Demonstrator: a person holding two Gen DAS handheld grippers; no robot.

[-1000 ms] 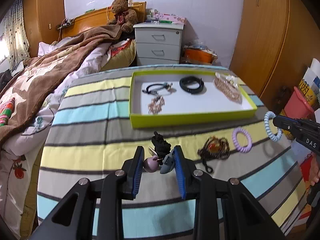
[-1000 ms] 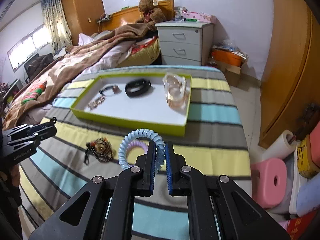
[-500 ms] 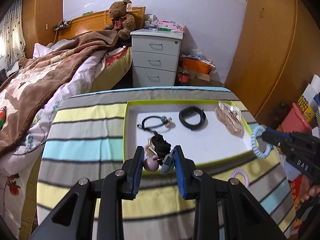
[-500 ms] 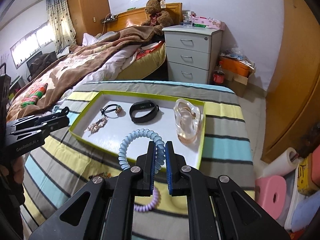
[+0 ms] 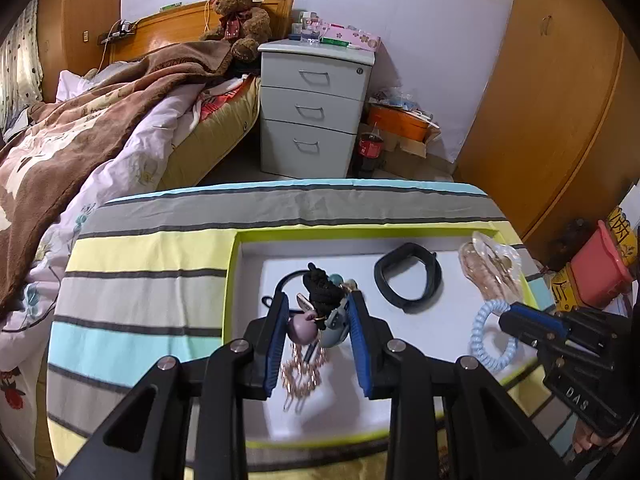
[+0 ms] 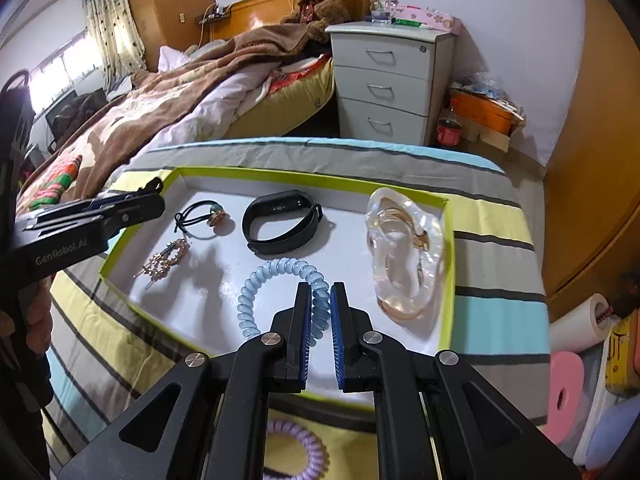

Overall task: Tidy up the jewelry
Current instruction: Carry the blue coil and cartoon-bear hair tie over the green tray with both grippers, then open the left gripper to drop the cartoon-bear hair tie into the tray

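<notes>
My left gripper (image 5: 318, 320) is shut on a black knotted hair tie with purple and grey charms (image 5: 320, 304) and holds it above the left part of the lime-rimmed white tray (image 5: 230, 280). My right gripper (image 6: 319, 308) is shut on a pale blue spiral hair tie (image 6: 276, 276) over the tray's near middle (image 6: 312, 180). In the tray lie a black wristband (image 6: 280, 220), a clear ear-shaped earring stand (image 6: 404, 252), a black elastic with a bead (image 6: 204, 216) and a gold hair clip (image 6: 166, 260). A purple spiral hair tie (image 6: 296, 452) lies on the striped cloth below the right gripper.
The striped cloth (image 5: 140, 264) covers a small table. A bed (image 5: 100, 120) stands to the left, a white nightstand (image 5: 316, 112) behind, and a wooden wardrobe (image 5: 560, 100) to the right. A pink stool (image 6: 568, 392) and a paper roll (image 6: 580, 320) sit beside the table's right edge.
Both grippers have moved forward from the cloth in front of the tray to above the tray, each still carrying its hair tie. The purple spiral tie stays on the cloth.
</notes>
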